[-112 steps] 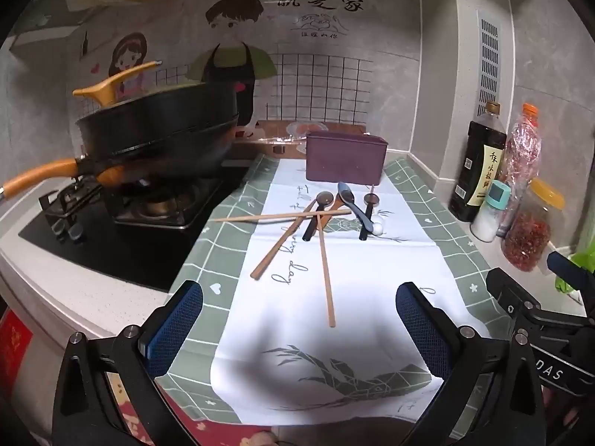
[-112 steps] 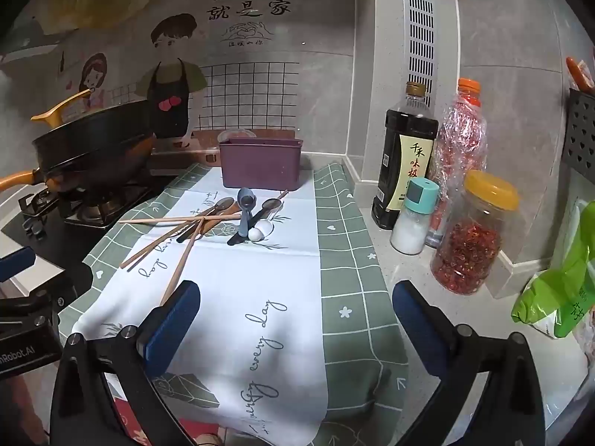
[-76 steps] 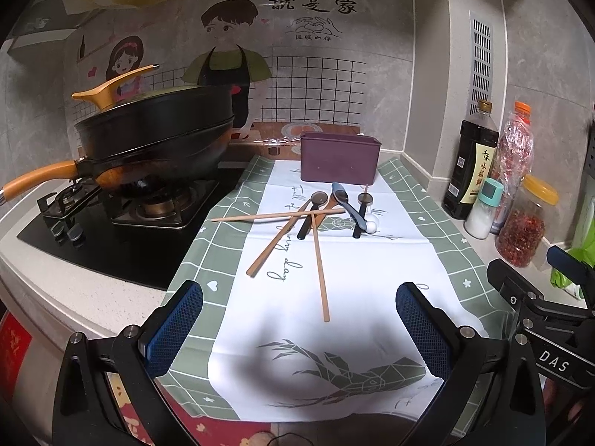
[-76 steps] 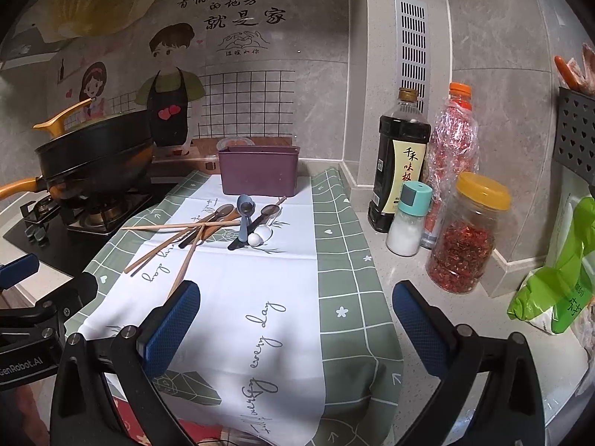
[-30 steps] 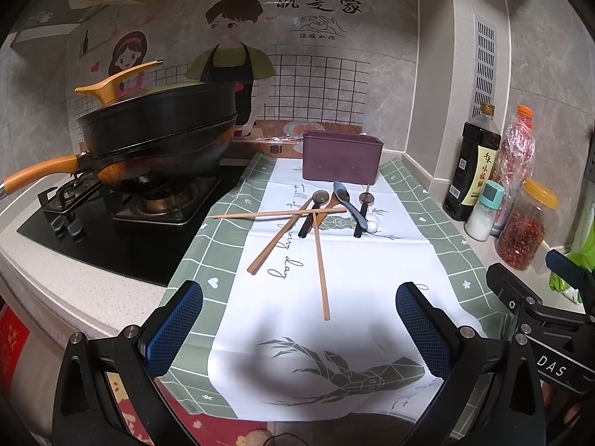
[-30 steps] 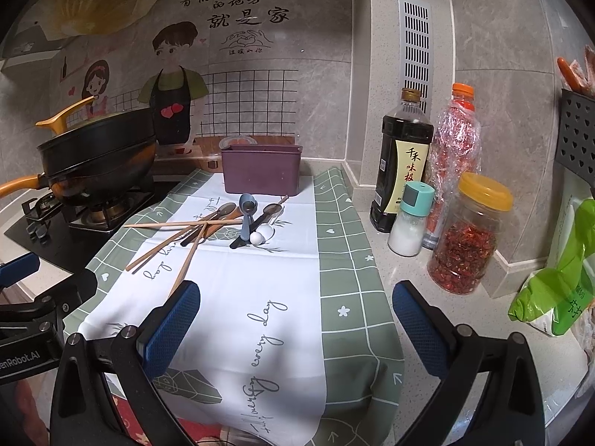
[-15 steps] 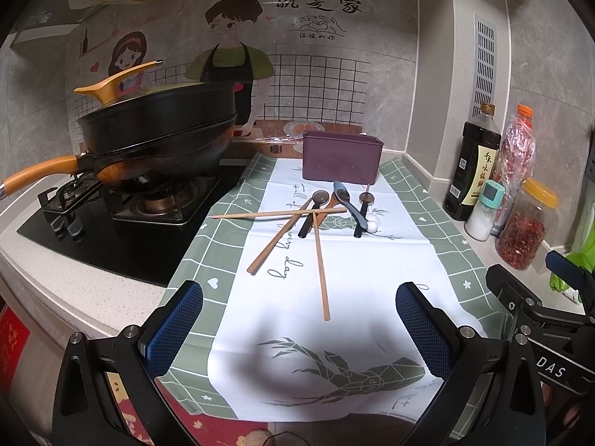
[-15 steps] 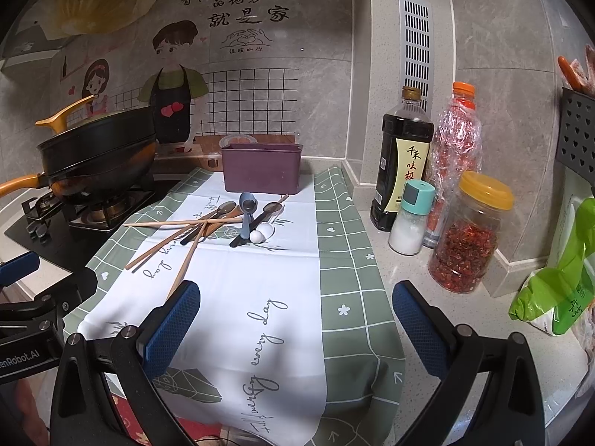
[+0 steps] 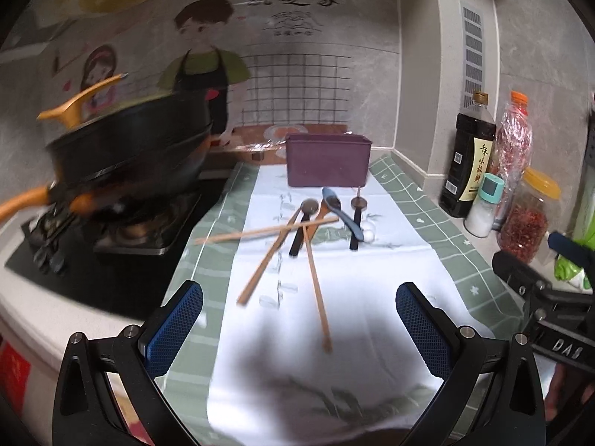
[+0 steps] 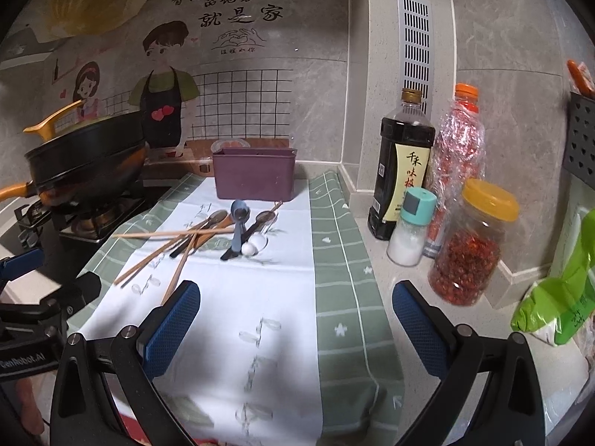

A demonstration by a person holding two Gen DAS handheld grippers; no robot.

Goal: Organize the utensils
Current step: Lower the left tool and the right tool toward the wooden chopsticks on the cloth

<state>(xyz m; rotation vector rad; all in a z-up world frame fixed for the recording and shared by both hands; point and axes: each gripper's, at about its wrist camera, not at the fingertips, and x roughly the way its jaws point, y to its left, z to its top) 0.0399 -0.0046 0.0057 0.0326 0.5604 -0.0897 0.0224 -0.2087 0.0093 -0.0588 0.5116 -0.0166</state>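
Both cameras sit slightly nearer the utensils than half a second ago; nothing on the cloth has shifted. Left gripper hangs low over the near cloth, fingers released, empty. Right gripper likewise, fingers spread, empty. At 12 o'clock, mid-cloth: wooden chopsticks crossed in a loose heap, spoons touching them just beyond. Farther at 12, purple box upright. Wok at 10 o'clock; bottles on the bench at 2.
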